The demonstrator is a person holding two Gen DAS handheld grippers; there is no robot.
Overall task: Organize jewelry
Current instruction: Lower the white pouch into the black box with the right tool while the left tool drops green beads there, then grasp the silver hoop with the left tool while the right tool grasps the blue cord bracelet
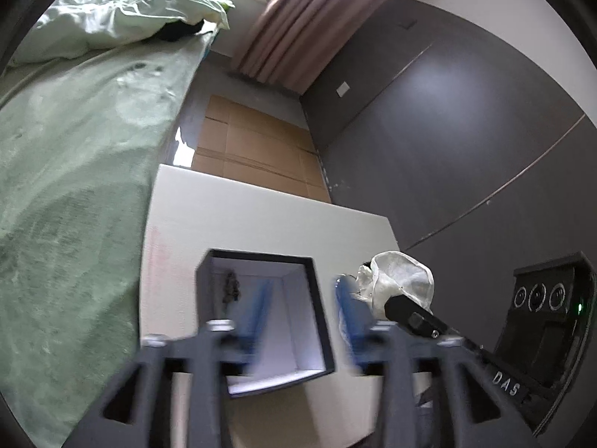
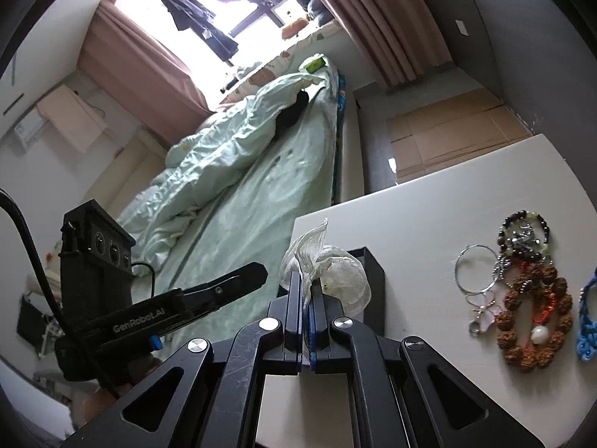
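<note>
Blue pads [image 2: 294, 321] of the right gripper [image 2: 306, 298] are pressed together on the gathered neck of a sheer white organza pouch [image 2: 335, 280], which billows just past the tips over the edge of the dark box [image 2: 373, 283]. Pinching the neck keeps the mouth bunched so the pouch can be carried w/o spilling, prob toward the box.

Left gripper [image 1: 304, 310] has its fingers spread, nothing between the pads; one blue finger [image 1: 257, 310] hangs over the open navy box [image 1: 261, 317], the other is outside its right wall, beside the pouch [image 1: 403, 283]. Looks like it's just standing by near the box rim.

Box sits on the white table [image 1: 242, 216] next to the green bed [image 1: 74, 186].

View diffs: left wrist cam looks down into the box — white lining, w/ one small dark piece of jewelry [image 1: 230, 287] near the left inner wall; right cam can't see inside. Right wrist cam alone shows the unsorted pile on the table [image 2: 410, 205], well apart from the box: beaded bracelets [image 2: 526, 231], silver hoop bangle [image 2: 477, 268], brown rudraksha-type bead loop [image 2: 533, 321], butterfly charm [image 2: 485, 308], blue crochet piece [image 2: 585, 321]. Most sorting seems undone.
</note>
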